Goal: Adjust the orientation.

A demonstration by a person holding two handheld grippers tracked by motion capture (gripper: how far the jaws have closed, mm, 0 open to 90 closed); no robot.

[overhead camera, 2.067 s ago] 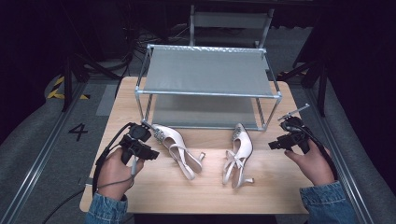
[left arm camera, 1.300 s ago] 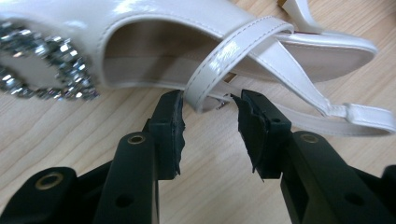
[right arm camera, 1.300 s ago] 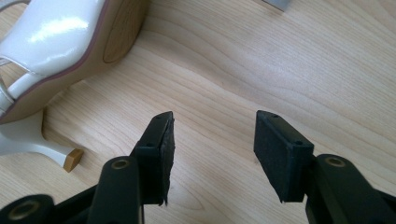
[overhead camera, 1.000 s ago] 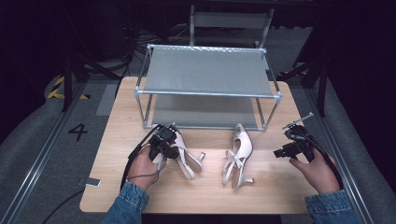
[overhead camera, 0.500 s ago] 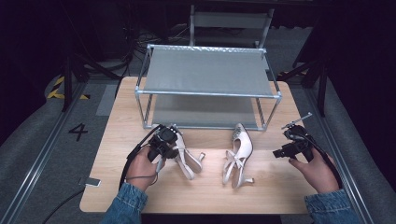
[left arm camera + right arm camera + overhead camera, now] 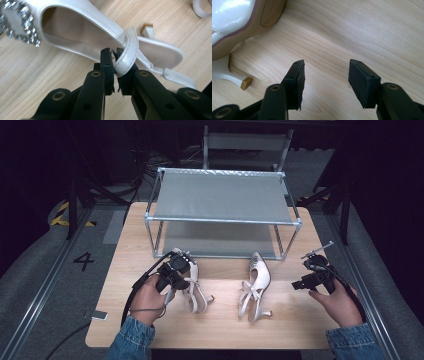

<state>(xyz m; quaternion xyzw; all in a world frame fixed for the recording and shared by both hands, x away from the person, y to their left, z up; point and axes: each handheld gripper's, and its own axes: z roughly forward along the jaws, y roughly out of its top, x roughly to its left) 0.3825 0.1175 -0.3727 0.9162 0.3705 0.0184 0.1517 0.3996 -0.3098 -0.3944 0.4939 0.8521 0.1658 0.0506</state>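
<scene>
Wooden table (image 6: 220, 325) carries a metal rack (image 6: 222, 210) behind two shoes: left tongs (image 6: 115, 65) pinch one shoe's strap (image 6: 128, 53), right tongs (image 6: 325, 82) gape wide.

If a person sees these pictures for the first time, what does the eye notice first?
First, two white heeled shoes on the wooden table, the left shoe and the right shoe. The left hand-held gripper is shut on the left shoe's strap. Behind them stands an empty grey two-tier rack; the right hand-held gripper is open.
</scene>
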